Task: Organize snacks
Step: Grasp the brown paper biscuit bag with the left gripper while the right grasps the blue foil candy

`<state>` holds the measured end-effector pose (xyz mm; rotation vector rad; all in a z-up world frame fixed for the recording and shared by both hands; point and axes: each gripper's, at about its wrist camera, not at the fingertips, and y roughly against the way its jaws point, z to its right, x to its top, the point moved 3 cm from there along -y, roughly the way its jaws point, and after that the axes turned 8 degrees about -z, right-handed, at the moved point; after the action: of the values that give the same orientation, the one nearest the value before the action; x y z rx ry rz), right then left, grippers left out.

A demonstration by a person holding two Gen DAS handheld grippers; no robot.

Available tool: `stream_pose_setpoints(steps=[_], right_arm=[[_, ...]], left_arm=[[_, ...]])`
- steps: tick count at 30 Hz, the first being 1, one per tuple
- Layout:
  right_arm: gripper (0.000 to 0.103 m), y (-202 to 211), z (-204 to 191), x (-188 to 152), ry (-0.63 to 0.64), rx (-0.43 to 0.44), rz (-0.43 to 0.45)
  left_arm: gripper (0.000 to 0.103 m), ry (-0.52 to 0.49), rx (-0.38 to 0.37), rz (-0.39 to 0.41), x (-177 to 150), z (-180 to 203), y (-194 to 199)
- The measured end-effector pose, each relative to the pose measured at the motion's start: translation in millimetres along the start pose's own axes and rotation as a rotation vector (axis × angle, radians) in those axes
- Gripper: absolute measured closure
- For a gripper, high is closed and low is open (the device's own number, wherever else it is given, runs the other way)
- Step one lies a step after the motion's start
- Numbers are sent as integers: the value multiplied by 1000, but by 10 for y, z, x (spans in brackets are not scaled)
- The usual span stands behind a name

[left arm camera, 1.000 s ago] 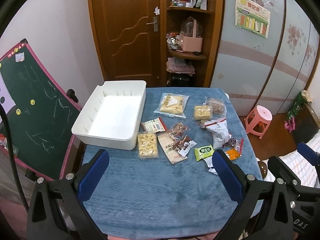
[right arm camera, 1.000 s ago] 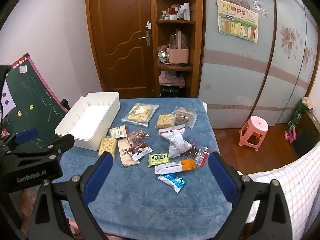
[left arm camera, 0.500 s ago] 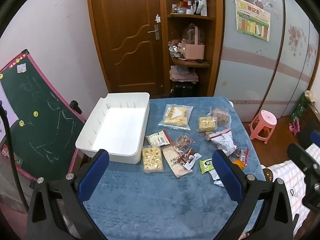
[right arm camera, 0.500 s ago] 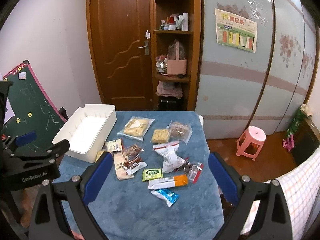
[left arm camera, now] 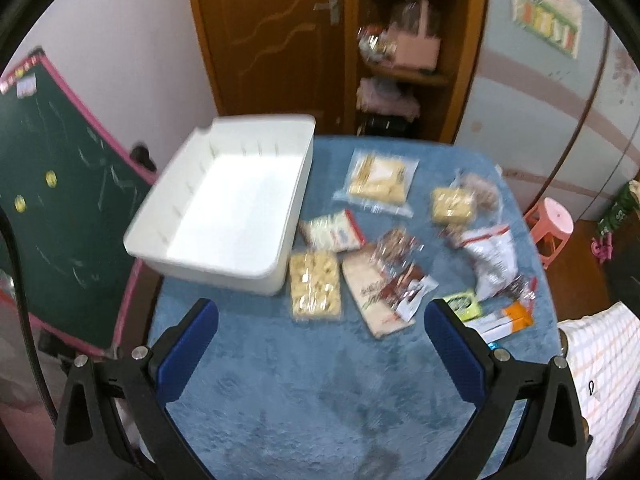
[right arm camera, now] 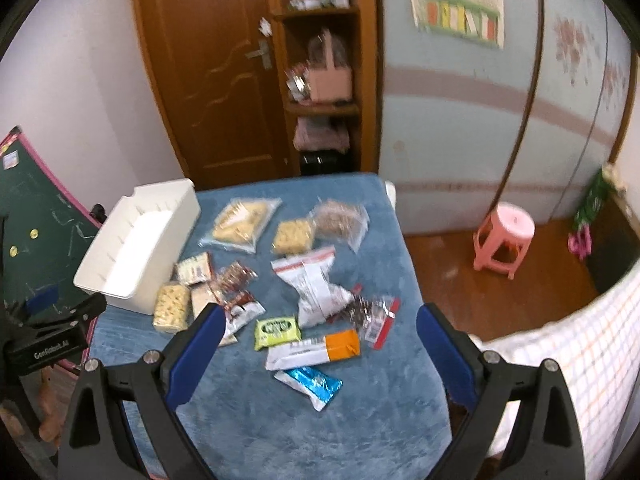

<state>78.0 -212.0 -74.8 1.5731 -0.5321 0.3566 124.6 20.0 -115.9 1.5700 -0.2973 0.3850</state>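
The snacks lie spread out on the blue counter, just beside the white bin. The left tongs and the right tongs are both released, holding nothing, above the counter.

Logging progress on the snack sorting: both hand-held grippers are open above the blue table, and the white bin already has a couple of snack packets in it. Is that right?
Not quite. In the left wrist view the white bin holds nothing; every snack packet, such as the green packet, lies on the blue table. The left hand-held gripper and right hand-held gripper are indeed open above it.
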Motion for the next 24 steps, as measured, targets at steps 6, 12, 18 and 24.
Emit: stream_pose_setpoints(steps=[6,12,18,24], right_arm=[[6,-518,178,-94,-85,51,-138],[6,-1021,186,-284,-51,48,-268],[11,-1383,76,-568,103,98,-329],[13,-1614,-115,-799,314,80,-317]], left_arm=[[1,57,-67,-165,-207,-2,-631],[1,28,-75,-238,-398,189,-1068],[2,27,-108,-270,-434,343,-1328],[7,77,-112,-321,-409,385,-1603]])
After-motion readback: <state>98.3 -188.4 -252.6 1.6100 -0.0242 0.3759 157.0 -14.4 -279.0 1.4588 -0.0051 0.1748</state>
